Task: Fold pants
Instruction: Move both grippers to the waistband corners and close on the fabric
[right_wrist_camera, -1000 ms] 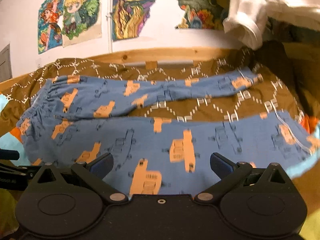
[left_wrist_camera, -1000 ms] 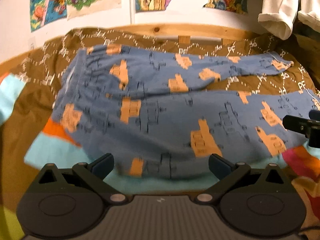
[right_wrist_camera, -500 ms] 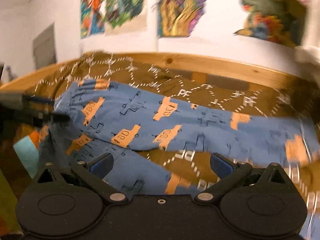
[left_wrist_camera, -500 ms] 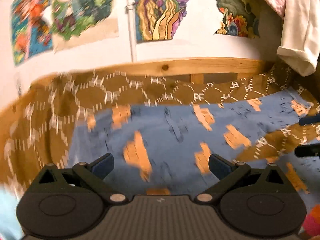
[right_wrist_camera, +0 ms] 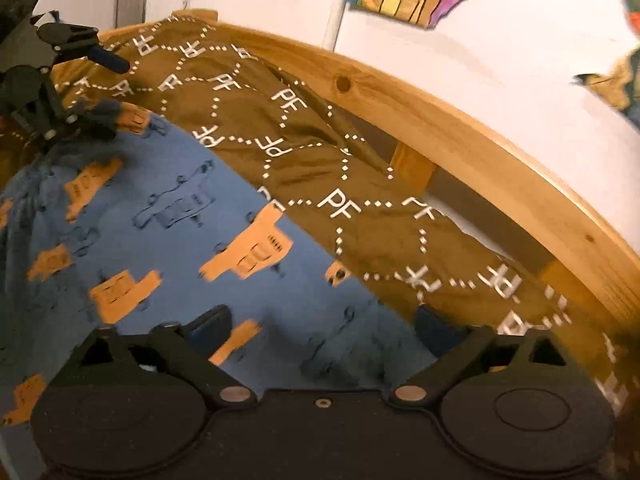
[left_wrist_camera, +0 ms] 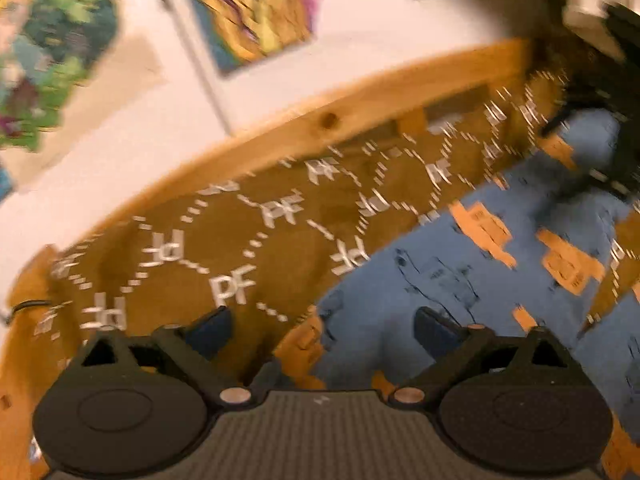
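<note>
While the blue truck-print pants [right_wrist_camera: 168, 232] lie spread on the brown bedspread [right_wrist_camera: 304, 152], just in front of the wooden bed rail [right_wrist_camera: 472, 128], the reach for the far edge of the cloth appears to be the step in hand. Both the left gripper [left_wrist_camera: 320, 328] and the right gripper [right_wrist_camera: 320, 328] are seen wide apart and beginning to close, with cloth below but nothing pinched. Next, that edge by the rail would need to be pinched at both points and drawn away from the rail over the near leg.
</note>
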The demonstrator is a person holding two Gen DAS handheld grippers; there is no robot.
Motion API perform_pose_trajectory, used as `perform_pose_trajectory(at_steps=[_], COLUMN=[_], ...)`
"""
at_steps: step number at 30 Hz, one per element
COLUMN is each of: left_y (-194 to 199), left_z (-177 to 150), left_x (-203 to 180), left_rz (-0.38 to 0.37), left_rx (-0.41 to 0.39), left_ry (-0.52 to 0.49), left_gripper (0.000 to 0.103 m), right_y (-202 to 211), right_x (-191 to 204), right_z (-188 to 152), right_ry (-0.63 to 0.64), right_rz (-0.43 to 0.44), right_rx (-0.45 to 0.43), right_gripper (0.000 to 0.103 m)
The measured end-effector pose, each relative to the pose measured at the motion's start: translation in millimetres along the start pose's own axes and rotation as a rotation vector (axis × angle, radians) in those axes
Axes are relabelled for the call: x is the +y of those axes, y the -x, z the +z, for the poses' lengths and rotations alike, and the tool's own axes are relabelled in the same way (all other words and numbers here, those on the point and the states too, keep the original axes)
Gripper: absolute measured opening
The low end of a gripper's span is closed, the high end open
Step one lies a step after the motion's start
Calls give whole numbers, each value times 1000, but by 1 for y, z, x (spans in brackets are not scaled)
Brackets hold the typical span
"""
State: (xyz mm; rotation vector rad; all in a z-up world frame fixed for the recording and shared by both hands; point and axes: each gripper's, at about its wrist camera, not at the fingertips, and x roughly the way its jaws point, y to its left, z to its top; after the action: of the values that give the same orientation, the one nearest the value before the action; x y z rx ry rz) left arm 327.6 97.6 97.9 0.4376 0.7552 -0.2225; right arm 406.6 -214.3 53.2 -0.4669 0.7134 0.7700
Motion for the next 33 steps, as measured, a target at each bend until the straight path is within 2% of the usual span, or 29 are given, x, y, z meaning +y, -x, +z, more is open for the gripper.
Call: perform_pose_trajectory(at_steps=[1,3,4,6,8,10,11,12,14,15,16,17,20,26,30,33], left_y=[-3,-8,-10,-15,-23,-27,-27,-28,-28,-27,-27,-26,-22,-8,-8,-16], left_z=[2,4,5,7,9,9,9,9,9,9,9,9,10,16,17,14], left_x=[1,7,9,10,13,15,15,14,14,15,14,13,13,16,24,22], left_rz=[-23,-45,-47,-45,-44,-40,-36,-29,-22,-21,-11,1,42,117,158,172], left_rx=[25,56,63,86,133,164,161,161,154,151,146,142,117,61,55,75], left_ry=[-1,17,15,6,13,13,7,3,11,18,21,18,46,93,148,128], left_gripper=[83,79,73,56,25,14,8,6,3,2,2,2,2,2,2,2], right_y=[-11,-26,-31,-37,-43,-50,-53,-57,-65,-69,-71,-72,-70,-51,-42,-57], right_x=[-7,-16,-19,-26,-30,-34,-35,-34,-30,-28,-25,-21,-16,-16,-17,-8], right_z=[4,10,12,14,16,17,18,18,17,16,16,16,18,35,47,50], right_ry=[0,-6,-6,1,20,16,10,14,30,42,56,73,96,132,116,145], right_rz=[17,-1,-3,19,39,46,50,55,55,51,43,31,-11,-76,-153,-193], right_rx=[13,32,34,34,55,85,96,112,149,168,177,179,160,66,-21,-3], right_gripper=[85,80,77,75,72,68,59,53,33,28,13,3,0,0,0,0])
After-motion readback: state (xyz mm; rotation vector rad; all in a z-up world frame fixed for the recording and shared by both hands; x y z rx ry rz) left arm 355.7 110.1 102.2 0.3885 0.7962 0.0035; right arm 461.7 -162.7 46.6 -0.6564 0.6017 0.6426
